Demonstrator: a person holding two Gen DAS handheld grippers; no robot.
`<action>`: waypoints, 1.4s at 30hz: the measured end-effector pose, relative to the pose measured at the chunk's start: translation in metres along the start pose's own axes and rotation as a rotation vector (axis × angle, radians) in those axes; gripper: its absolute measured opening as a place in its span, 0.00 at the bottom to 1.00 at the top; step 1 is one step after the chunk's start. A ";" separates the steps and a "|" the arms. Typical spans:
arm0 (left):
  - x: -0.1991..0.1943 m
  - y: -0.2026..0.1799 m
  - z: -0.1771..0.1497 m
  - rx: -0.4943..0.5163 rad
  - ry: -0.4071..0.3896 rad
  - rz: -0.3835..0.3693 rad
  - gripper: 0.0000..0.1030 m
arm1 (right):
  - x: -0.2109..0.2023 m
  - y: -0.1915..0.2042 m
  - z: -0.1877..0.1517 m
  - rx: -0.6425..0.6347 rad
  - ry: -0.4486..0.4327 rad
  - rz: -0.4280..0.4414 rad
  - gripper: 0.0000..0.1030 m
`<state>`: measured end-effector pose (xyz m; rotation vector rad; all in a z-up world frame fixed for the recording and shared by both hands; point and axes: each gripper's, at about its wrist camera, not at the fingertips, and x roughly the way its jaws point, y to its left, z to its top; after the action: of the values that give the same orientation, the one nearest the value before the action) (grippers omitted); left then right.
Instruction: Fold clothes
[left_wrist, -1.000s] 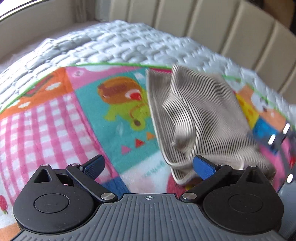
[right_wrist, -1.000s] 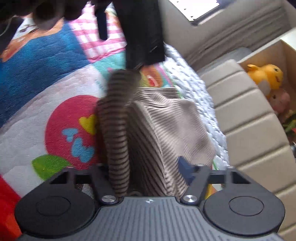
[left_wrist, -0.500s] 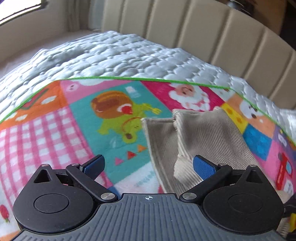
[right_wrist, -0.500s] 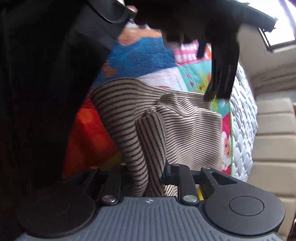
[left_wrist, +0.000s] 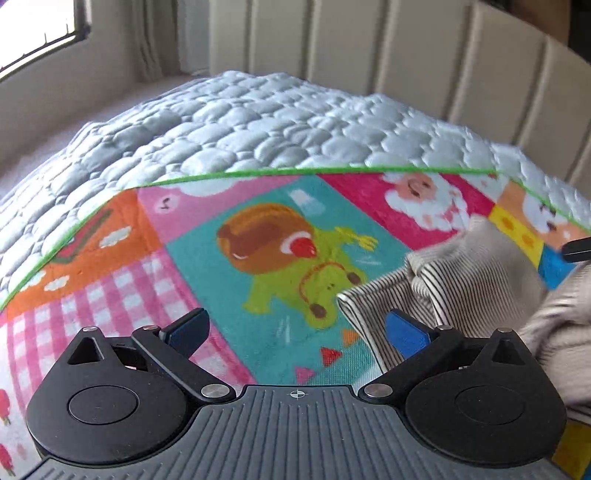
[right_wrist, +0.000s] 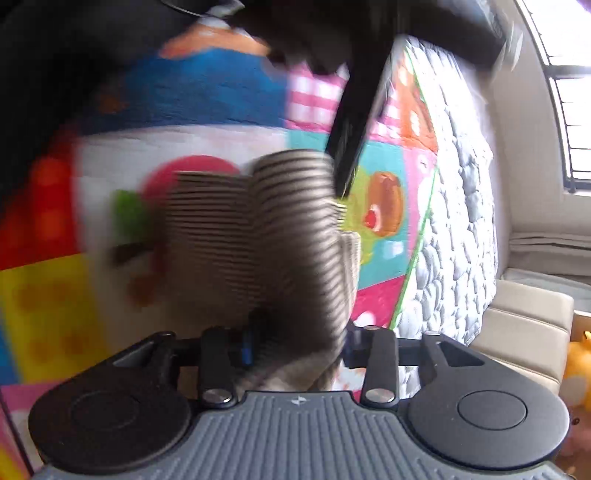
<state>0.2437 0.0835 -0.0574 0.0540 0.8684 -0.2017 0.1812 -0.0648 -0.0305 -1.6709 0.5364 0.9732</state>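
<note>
A beige garment with thin dark stripes (left_wrist: 476, 280) lies bunched on a colourful cartoon play mat (left_wrist: 229, 258) at the right of the left wrist view. My left gripper (left_wrist: 295, 328) is open and empty, with the garment's edge by its right finger. My right gripper (right_wrist: 295, 343) is closed on a thick fold of the same striped garment (right_wrist: 280, 229), which rises blurred in front of it. The left gripper's dark body (right_wrist: 354, 122) hangs above the cloth in the right wrist view.
The mat lies on a white quilted bed cover (left_wrist: 258, 125). A beige padded headboard (left_wrist: 369, 55) runs behind. A window (right_wrist: 569, 92) and a yellow plush toy (right_wrist: 580, 365) are at the right in the right wrist view.
My left gripper has pulled back to the left, so the garment slid to the right edge of its view. My right gripper has swung round with the fold held in it.
</note>
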 end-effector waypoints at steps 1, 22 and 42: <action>-0.003 0.006 0.000 -0.025 -0.008 -0.009 1.00 | 0.015 -0.007 -0.001 0.021 0.013 0.004 0.51; 0.018 -0.023 0.000 -0.055 0.009 -0.141 1.00 | -0.049 -0.066 -0.115 1.004 -0.220 -0.149 0.98; 0.007 -0.006 0.004 -0.012 -0.056 0.006 1.00 | 0.094 -0.047 -0.169 1.626 -0.119 -0.064 0.96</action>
<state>0.2499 0.0762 -0.0596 0.0397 0.8136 -0.1914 0.3259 -0.1969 -0.0657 -0.1573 0.8331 0.2867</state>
